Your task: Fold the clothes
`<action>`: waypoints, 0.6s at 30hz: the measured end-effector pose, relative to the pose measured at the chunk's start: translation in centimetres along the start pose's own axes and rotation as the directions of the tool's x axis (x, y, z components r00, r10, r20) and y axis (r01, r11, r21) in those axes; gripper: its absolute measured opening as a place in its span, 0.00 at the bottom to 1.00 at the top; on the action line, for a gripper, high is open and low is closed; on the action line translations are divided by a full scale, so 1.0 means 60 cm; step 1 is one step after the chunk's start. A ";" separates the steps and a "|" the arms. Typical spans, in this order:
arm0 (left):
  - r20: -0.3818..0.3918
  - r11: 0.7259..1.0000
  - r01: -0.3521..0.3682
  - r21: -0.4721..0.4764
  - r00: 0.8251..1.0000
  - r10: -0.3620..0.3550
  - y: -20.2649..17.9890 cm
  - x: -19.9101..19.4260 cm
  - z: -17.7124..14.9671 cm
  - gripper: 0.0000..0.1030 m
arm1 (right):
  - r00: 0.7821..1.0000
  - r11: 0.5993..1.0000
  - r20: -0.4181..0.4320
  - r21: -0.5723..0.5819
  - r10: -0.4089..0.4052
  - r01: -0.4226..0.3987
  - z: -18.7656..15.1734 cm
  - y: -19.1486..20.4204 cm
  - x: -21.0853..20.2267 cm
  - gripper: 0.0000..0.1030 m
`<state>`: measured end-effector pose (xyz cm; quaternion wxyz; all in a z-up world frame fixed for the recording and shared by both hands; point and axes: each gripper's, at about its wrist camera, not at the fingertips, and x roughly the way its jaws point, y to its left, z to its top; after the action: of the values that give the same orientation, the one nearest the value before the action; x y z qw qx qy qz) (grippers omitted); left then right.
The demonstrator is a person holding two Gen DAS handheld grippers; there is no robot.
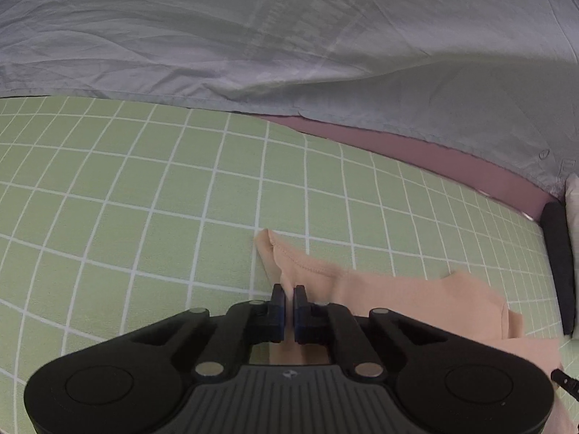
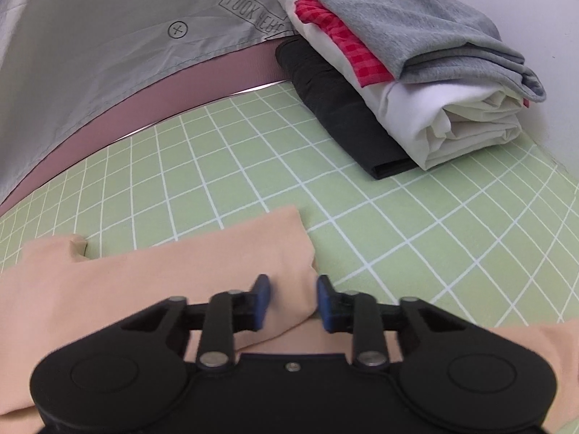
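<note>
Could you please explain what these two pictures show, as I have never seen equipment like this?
Each picture comes from a camera on a hand-held, two-finger gripper, looking along its fingers. The left gripper is pinched shut on the hemmed edge of a peach garment lying on a green grid mat. In the other view, the right gripper straddles a fold of that garment with a gap between its jaws. A stack of folded clothes, grey on top, sits at the mat's far corner, and grey cloth lies behind.

peach garment (image 2: 144, 282) cut off by lower edges, partly hidden under right hand-held gripper (image 2: 293, 302)
</note>
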<state>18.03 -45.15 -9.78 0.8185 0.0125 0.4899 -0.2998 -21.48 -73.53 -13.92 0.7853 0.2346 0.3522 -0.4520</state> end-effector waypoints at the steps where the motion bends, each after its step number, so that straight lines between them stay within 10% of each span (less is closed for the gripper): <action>1: 0.022 1.000 -0.017 -0.008 1.000 0.017 0.002 -0.003 0.000 0.04 | 1.000 1.000 0.016 -0.015 -0.002 0.002 0.002 0.003 -0.003 0.04; 7: 0.073 0.989 -0.058 -0.133 0.995 0.068 0.042 -0.007 -0.001 0.05 | 0.991 0.993 0.080 -0.042 -0.104 0.108 0.021 -0.012 -0.006 0.02; 11: 0.083 0.993 -0.089 -0.074 0.992 0.095 0.023 -0.023 0.004 0.24 | 0.992 0.984 0.040 -0.129 -0.119 0.123 0.015 0.003 0.008 0.04; 15: 0.123 0.989 -0.128 -0.078 0.983 0.137 0.016 -0.070 -0.001 0.62 | 0.980 0.976 0.064 -0.100 -0.187 0.193 0.005 0.020 -0.018 0.63; 18: 0.140 0.984 -0.166 -0.067 0.975 0.174 0.018 -0.114 -0.033 0.69 | 0.981 0.977 0.087 -0.112 -0.173 0.182 -0.012 0.044 -0.052 0.69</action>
<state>14.68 -40.38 -5.53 0.8746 0.0099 0.4344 -0.2153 -20.48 -70.06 -11.88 0.7674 0.1372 0.3675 -0.5072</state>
